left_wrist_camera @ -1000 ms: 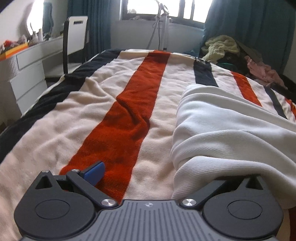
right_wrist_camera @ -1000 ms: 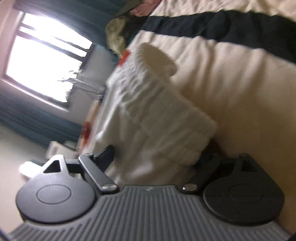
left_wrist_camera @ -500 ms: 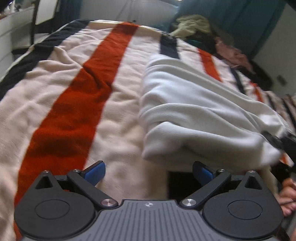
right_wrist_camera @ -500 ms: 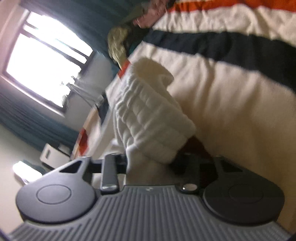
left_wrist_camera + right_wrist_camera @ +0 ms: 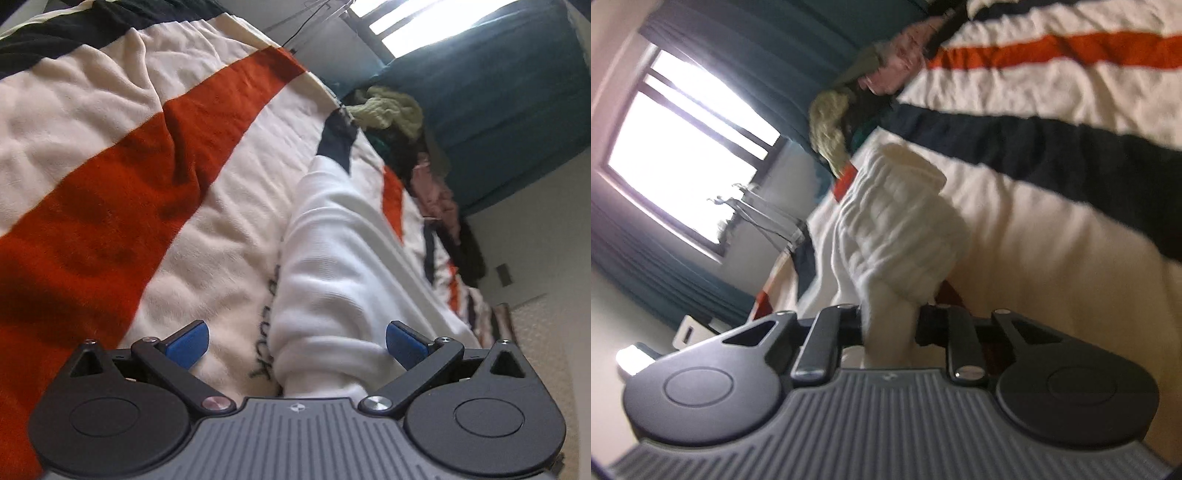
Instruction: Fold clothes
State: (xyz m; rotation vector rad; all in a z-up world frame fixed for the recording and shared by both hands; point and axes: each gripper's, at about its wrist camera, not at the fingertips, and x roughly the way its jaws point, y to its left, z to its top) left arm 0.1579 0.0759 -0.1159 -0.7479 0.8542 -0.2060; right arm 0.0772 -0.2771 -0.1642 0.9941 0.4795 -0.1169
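Note:
A white ribbed sweater (image 5: 340, 266) lies folded on a striped blanket (image 5: 110, 206) on the bed. My left gripper (image 5: 295, 345) is open, its blue pads either side of the sweater's near end, with black lettering showing beside the cloth. My right gripper (image 5: 888, 326) is shut on a bunched edge of the white sweater (image 5: 897, 236), holding it raised above the blanket (image 5: 1052, 236).
A pile of loose clothes (image 5: 391, 110) lies at the far end of the bed, before teal curtains (image 5: 498, 85). It also shows in the right wrist view (image 5: 849, 110). A bright window (image 5: 676, 147) and a drying rack (image 5: 764, 218) stand beyond.
My right gripper has closed on the sweater's edge and lifted it. My left gripper has tilted and moved so the sweater's near end sits between its open pads.

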